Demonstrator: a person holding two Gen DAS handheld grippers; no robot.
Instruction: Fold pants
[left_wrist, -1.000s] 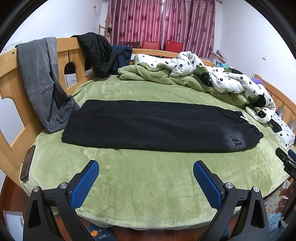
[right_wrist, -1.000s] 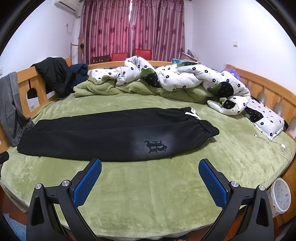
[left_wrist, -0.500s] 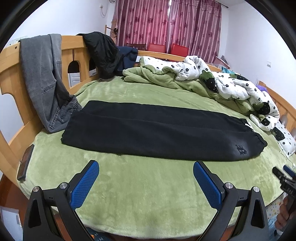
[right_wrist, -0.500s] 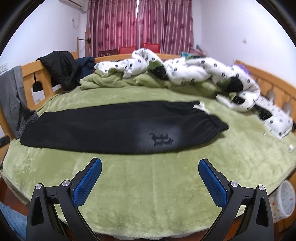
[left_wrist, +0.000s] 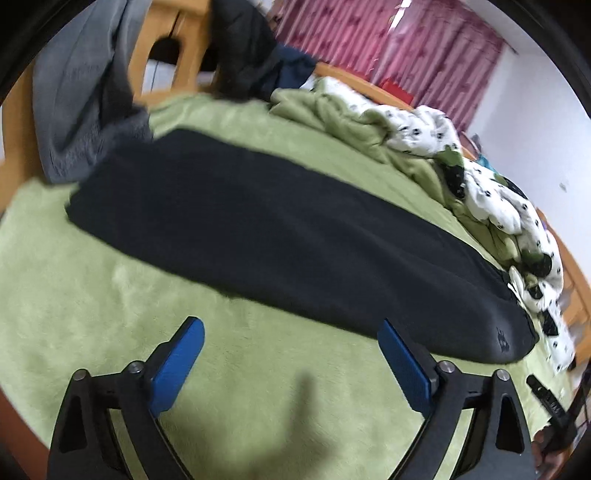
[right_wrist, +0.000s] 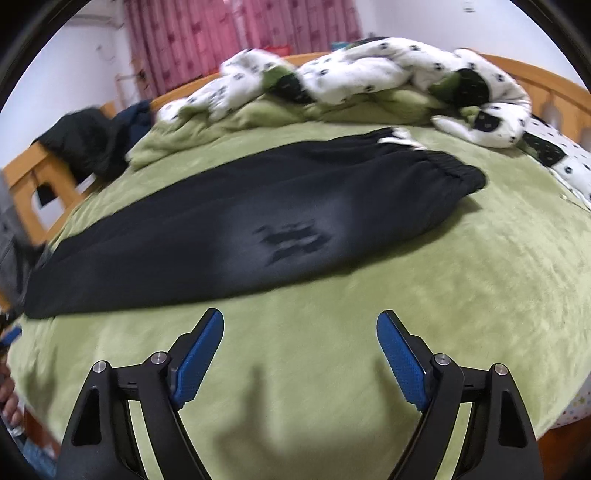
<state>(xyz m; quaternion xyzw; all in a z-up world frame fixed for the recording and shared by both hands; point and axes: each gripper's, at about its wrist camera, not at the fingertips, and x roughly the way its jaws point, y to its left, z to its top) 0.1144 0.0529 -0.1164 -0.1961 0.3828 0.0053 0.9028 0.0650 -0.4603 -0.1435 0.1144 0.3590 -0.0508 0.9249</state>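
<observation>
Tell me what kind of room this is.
Most likely a bedroom: a wooden-framed bed under a green blanket, a rumpled spotted duvet, and red curtains behind.

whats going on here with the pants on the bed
A person holds a gripper in each hand over the green blanket. The black pants lie flat, already doubled leg on leg, untouched. The left gripper and right gripper are open and empty, jaws just closing slightly, short of the near edge.

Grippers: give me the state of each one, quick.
Left gripper: open, jaws just been closing a little, nothing between them, short of the black pants.
Right gripper: open, likewise closing slightly, empty, over the green blanket.
</observation>
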